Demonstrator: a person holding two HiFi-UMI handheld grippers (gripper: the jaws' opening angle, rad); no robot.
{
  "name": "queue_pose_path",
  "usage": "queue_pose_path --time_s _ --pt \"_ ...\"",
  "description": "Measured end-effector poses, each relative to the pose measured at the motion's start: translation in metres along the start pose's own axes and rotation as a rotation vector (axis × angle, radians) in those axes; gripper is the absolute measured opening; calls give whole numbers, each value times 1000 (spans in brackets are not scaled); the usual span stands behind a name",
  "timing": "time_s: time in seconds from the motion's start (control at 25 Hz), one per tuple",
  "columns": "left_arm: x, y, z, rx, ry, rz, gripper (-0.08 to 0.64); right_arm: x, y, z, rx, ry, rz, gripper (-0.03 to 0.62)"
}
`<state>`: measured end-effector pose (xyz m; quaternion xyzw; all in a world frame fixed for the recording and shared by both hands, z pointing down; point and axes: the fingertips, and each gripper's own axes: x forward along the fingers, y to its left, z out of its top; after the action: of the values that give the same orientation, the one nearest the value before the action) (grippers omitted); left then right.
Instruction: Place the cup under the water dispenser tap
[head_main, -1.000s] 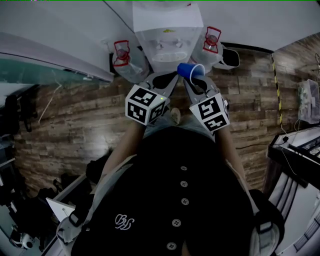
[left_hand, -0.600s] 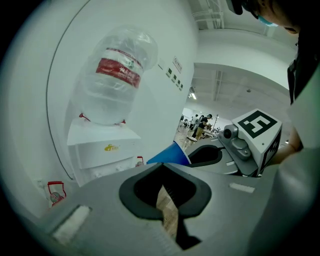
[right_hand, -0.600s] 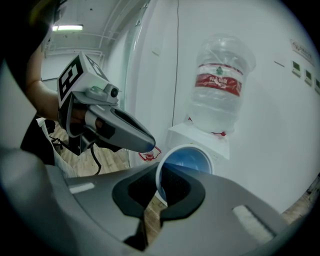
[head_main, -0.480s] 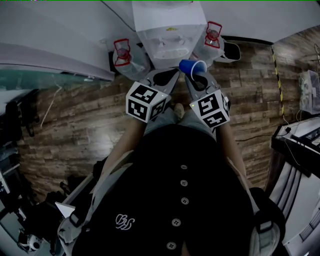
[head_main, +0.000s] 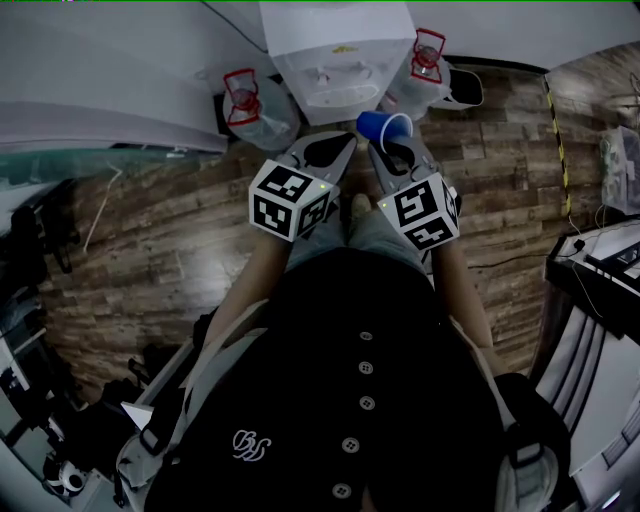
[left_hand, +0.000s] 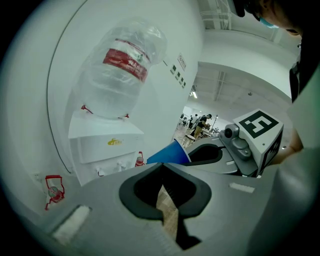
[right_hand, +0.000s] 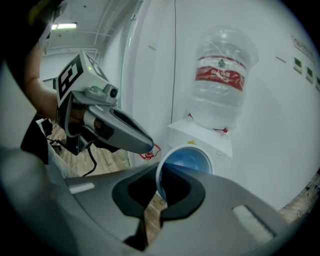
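Observation:
A blue cup (head_main: 383, 127) is pinched by its rim in my right gripper (head_main: 393, 150), which is shut on it; the cup lies tilted, with its mouth toward the right gripper view's camera (right_hand: 186, 164). It hangs just in front of the white water dispenser (head_main: 335, 60), lower than the taps (left_hand: 117, 165). Above the dispenser body (right_hand: 200, 137) stands a big clear bottle (right_hand: 220, 75). To the cup's left my left gripper (head_main: 320, 152) is shut and holds nothing (left_hand: 162, 167).
On the wooden floor (head_main: 180, 230), two water bottles with red handles (head_main: 245, 105) (head_main: 425, 60) flank the dispenser. A white wall (head_main: 120, 50) is behind it. A glass partition edge (head_main: 90, 155) runs at the left. Equipment with cables (head_main: 600, 270) stands at the right.
Both grippers and the cup have come a little nearer to the dispenser. The right gripper's hold on the cup is unchanged.

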<state>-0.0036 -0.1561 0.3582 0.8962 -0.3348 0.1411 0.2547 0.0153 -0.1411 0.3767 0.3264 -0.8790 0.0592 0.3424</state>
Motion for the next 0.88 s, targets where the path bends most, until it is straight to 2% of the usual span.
queue_pose_path --time_s 0.36,0.56,0.88 --pt "13 16 -7 -28 -5 -10 -2 16 -4 -12 -31 52 16 5" --pt "22 32 -17 -61 -12 -13 -2 30 -12 -19 -34 75 24 5" --pt "35 45 -41 -72 11 -25 -2 58 -13 -34 -80 119 41 5"
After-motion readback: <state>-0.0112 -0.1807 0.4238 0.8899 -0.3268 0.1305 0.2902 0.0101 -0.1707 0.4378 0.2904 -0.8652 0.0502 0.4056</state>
